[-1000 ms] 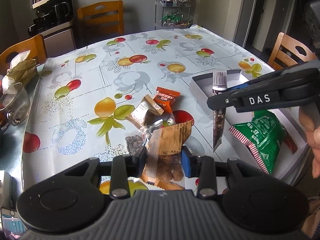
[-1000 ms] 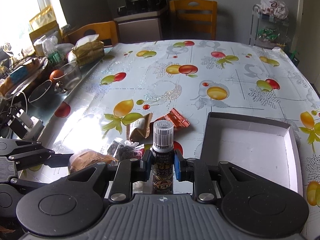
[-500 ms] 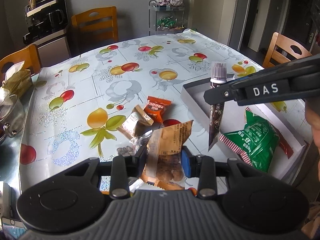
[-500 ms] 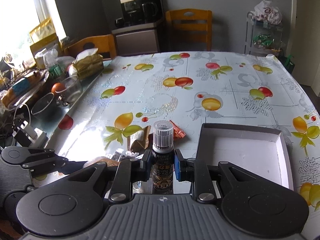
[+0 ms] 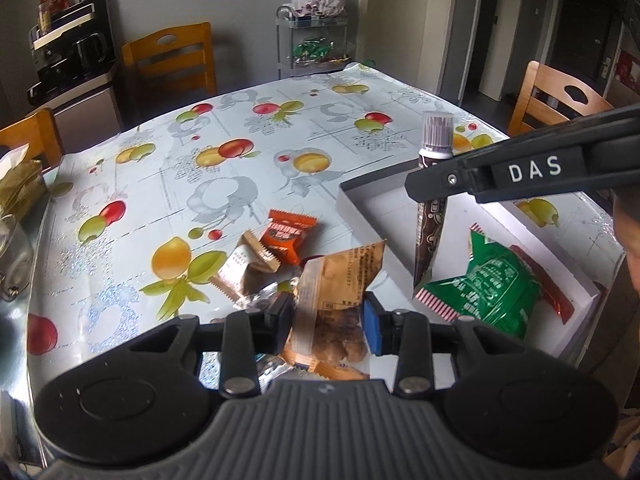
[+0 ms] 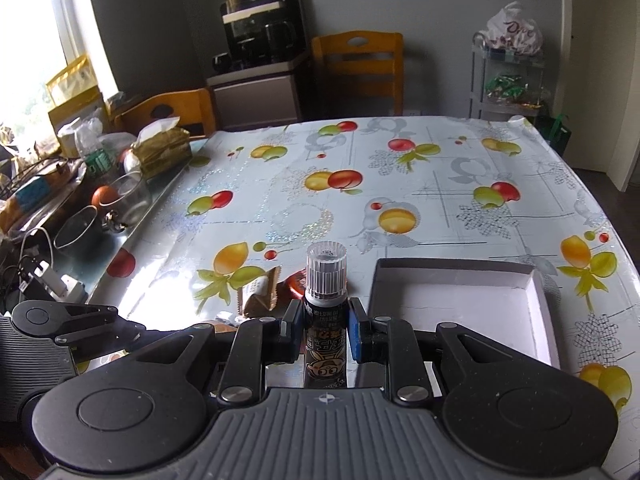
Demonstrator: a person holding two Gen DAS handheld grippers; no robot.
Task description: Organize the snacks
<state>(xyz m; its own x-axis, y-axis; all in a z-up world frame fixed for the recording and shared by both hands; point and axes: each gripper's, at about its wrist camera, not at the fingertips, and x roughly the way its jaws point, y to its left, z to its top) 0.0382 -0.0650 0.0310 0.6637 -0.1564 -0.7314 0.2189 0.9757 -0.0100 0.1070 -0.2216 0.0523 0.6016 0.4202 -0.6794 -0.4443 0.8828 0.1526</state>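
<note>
The right gripper (image 5: 430,186) hides the middle of the pouch (image 5: 429,236). The green bag (image 5: 494,284) covers most of a red packet (image 5: 544,280). The tray's (image 6: 460,266) near edge is hidden behind the gripper body; snack lettering too small to read.

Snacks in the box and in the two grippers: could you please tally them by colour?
Green packet: 1, in the box
Red packet: 1, in the box
Brown pouch: 1, in the right gripper
Tan bag: 1, in the left gripper
Total: 4
</note>
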